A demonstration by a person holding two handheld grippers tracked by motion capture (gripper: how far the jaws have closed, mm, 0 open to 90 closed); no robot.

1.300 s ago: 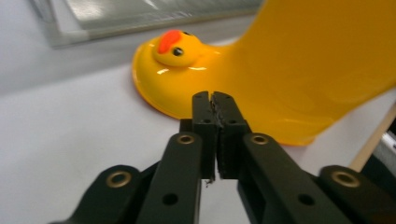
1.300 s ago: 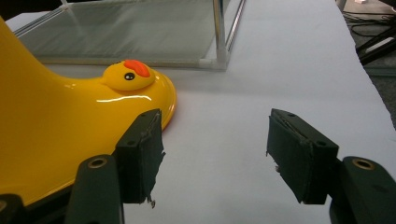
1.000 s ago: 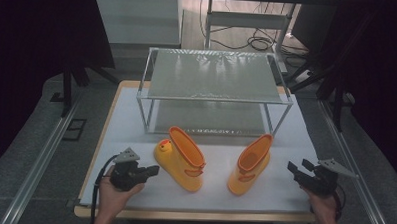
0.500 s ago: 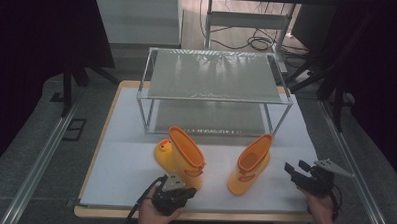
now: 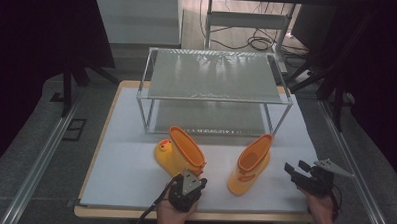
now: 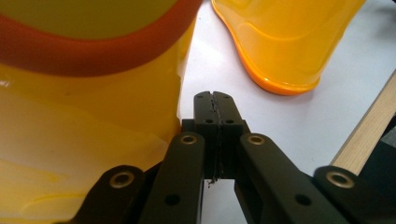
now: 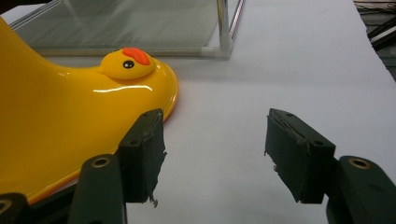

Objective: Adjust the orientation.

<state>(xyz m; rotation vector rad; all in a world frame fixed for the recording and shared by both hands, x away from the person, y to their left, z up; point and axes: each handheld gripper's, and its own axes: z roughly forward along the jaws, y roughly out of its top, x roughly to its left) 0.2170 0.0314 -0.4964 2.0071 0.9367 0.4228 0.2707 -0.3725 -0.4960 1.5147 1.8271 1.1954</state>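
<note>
Two yellow rubber boots with orange rims stand on the white mat. The left boot (image 5: 177, 152) carries a duck face on its toe; the right boot (image 5: 249, 164) stands a little apart. My left gripper (image 5: 186, 181) sits at the front edge right beside the left boot, jaws shut on nothing. In the left gripper view its tips (image 6: 214, 100) lie next to the left boot's shaft (image 6: 93, 116), with the other boot's sole (image 6: 289, 42) beyond. My right gripper (image 5: 295, 168) stands open to the right of the right boot; its view (image 7: 215, 149) shows that boot's duck toe (image 7: 126, 63).
A metal-framed shelf with a glassy top (image 5: 215, 75) stands at the back of the white mat (image 5: 125, 159). One of its posts (image 7: 224, 28) rises ahead of the right gripper. The table's wooden front edge (image 6: 364, 135) lies close by.
My left gripper has travelled from the front left of the table to the right, ending just in front of the left boot. The right gripper and both boots have stayed put.
</note>
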